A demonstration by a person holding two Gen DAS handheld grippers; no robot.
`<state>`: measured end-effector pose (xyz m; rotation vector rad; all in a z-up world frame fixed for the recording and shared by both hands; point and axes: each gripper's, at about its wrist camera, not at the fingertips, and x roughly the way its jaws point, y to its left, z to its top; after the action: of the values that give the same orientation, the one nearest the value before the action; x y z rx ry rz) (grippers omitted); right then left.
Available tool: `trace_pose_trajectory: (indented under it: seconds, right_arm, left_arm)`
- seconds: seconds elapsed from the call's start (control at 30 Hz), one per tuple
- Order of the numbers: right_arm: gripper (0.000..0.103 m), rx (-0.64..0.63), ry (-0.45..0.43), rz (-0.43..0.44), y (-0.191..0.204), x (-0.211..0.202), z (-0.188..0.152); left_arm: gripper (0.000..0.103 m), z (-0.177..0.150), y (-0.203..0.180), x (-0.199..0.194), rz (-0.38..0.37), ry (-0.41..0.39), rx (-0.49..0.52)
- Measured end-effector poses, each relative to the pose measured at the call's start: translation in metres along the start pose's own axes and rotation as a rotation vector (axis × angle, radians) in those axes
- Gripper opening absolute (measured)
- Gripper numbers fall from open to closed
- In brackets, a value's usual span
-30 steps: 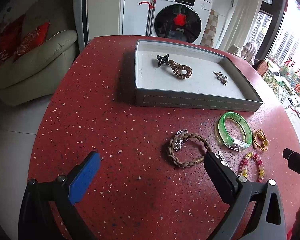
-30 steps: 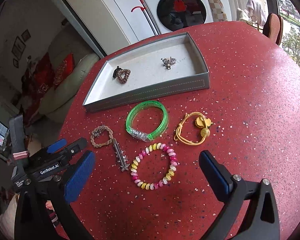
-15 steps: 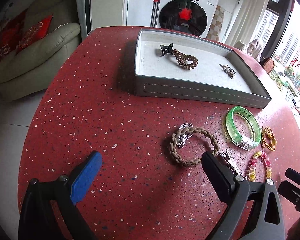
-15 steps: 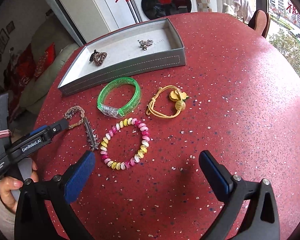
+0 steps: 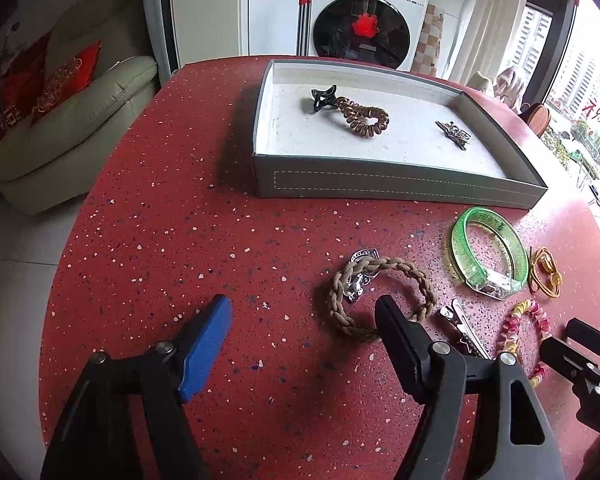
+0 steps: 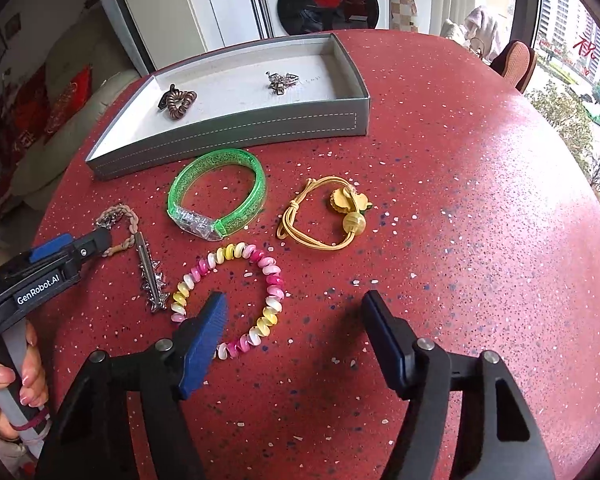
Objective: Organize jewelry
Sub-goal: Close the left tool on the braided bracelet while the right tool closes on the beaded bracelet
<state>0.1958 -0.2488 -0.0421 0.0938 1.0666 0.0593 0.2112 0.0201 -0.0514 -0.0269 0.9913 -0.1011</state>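
A grey tray (image 5: 400,188) (image 6: 228,136) holds a black claw clip (image 5: 324,98), a brown coil hair tie (image 5: 366,120) (image 6: 178,102) and a metal brooch (image 5: 454,133) (image 6: 281,80). On the red table lie a braided rope bracelet (image 5: 380,300) (image 6: 120,220), a spiked silver clip (image 5: 464,332) (image 6: 150,276), a green bangle (image 5: 488,254) (image 6: 216,200), a yellow cord hair tie (image 5: 544,272) (image 6: 328,216) and a pink-yellow bead bracelet (image 5: 528,332) (image 6: 228,292). My left gripper (image 5: 304,322) is open, its right finger over the rope bracelet. My right gripper (image 6: 294,316) is open, its left finger over the bead bracelet.
The round red speckled table (image 5: 160,240) (image 6: 480,220) drops off at its left and right edges. A beige sofa (image 5: 72,132) stands left, a washing machine (image 5: 364,32) behind, a window on the right. The left gripper's body (image 6: 48,276) shows in the right wrist view.
Both grippers have come lower and closer to the jewelry. The left finger now overlaps the rope bracelet; the right gripper has closed in on the bead bracelet. Both jaws look narrower.
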Motion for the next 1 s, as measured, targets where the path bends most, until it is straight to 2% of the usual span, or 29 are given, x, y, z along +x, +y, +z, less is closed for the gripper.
trace_pose_trajectory:
  seconds: [0.07, 0.13, 0.23, 0.3, 0.43, 0.47, 0.53, 1.0]
  right_arm:
    - [0.069, -0.048, -0.002, -0.037, 0.008, 0.001, -0.001]
    - [0.067, -0.094, -0.004, -0.077, 0.014, 0.003, -0.004]
    - [0.057, -0.118, -0.012, -0.066, 0.018, 0.0, -0.005]
    - [0.043, -0.127, -0.014, -0.061, 0.02, -0.001, -0.006]
    - [0.026, -0.137, -0.014, -0.048, 0.023, -0.002, -0.006]
    - [0.017, -0.136, -0.016, -0.045, 0.023, -0.002, -0.007]
    - [0.01, -0.129, -0.02, -0.04, 0.022, -0.003, -0.007]
    - [0.01, -0.055, -0.091, 0.031, 0.004, -0.026, 0.001]
  left_arm:
    - [0.089, 0.0, -0.001, -0.001, -0.001, 0.0, 0.003]
    - [0.08, -0.001, -0.004, -0.001, 0.013, -0.006, 0.019]
    - [0.074, -0.002, -0.006, -0.002, 0.025, -0.01, 0.038]
    - [0.06, -0.002, -0.007, -0.003, 0.033, -0.015, 0.05]
    - [0.034, -0.001, -0.002, -0.005, 0.013, -0.016, 0.043]
    - [0.026, -0.001, 0.0, -0.005, 0.009, -0.017, 0.041]
    - [0.026, -0.001, 0.004, -0.006, -0.018, -0.016, 0.03]
    - [0.026, 0.004, 0.011, -0.037, -0.133, -0.082, 0.008]
